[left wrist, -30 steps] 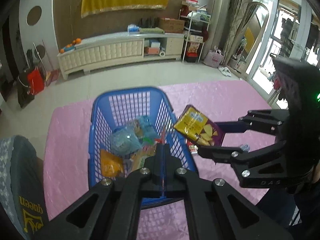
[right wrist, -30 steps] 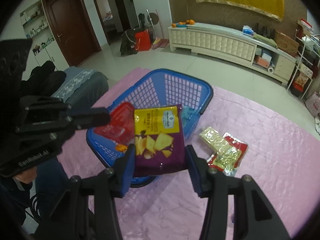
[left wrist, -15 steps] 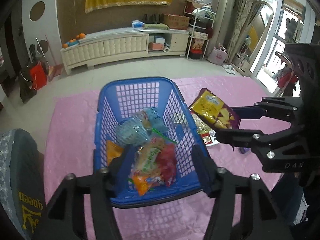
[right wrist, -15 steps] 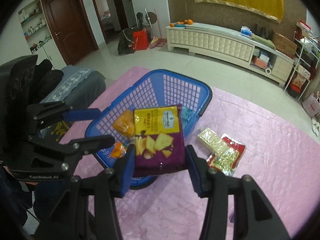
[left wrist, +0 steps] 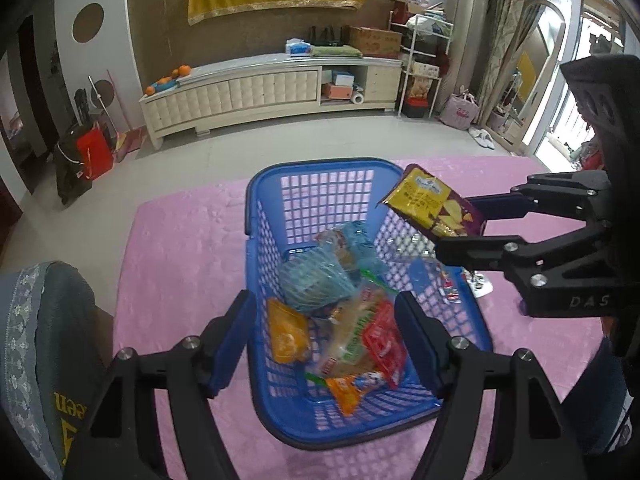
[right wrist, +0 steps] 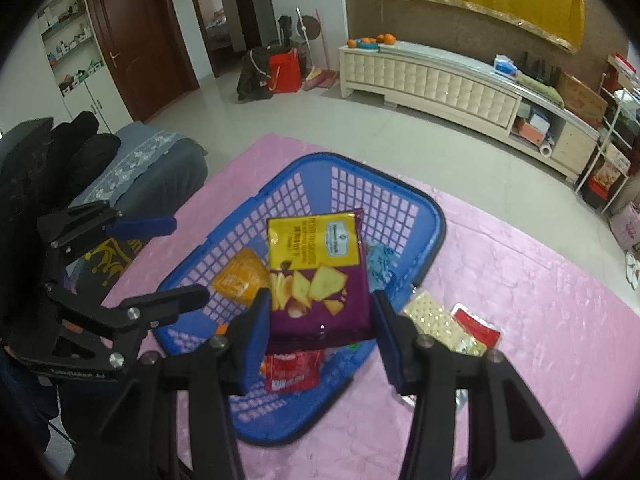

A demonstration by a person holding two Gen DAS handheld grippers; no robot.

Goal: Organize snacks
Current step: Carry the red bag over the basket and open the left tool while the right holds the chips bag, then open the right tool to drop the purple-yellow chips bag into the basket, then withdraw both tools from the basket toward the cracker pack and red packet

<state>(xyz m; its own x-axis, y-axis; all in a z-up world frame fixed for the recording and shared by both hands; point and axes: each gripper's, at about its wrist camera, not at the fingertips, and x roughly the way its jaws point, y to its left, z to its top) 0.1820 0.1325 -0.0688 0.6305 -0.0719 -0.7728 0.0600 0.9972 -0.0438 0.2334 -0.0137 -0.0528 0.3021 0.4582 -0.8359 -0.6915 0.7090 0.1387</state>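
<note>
A blue plastic basket (left wrist: pixel 256 216) (right wrist: pixel 432 216) stands on a pink tablecloth and holds several snack packets, among them a red one (left wrist: pixel 382 340), an orange one (left wrist: pixel 286 336) and a pale blue bag (left wrist: pixel 316 284). My left gripper (left wrist: pixel 324 336) is open and empty above the basket's near end. My right gripper (right wrist: pixel 320 320) is shut on a yellow-and-purple chip bag (right wrist: pixel 316 276) (left wrist: pixel 432 206), held tilted over the basket's right rim. It shows in the left wrist view (left wrist: pixel 468 228).
A cracker pack (right wrist: pixel 434 322) and a red packet (right wrist: pixel 478 326) lie on the pink cloth (right wrist: pixel 540 320) right of the basket. A grey cushioned seat (left wrist: pixel 44 340) (right wrist: pixel 140 168) stands by the table's left edge. A long white cabinet (left wrist: pixel 256 88) lines the far wall.
My left gripper opened and let a red-and-green snack packet drop into the basket, then drew back. My right gripper moved the chip bag up over the basket's right rim.
</note>
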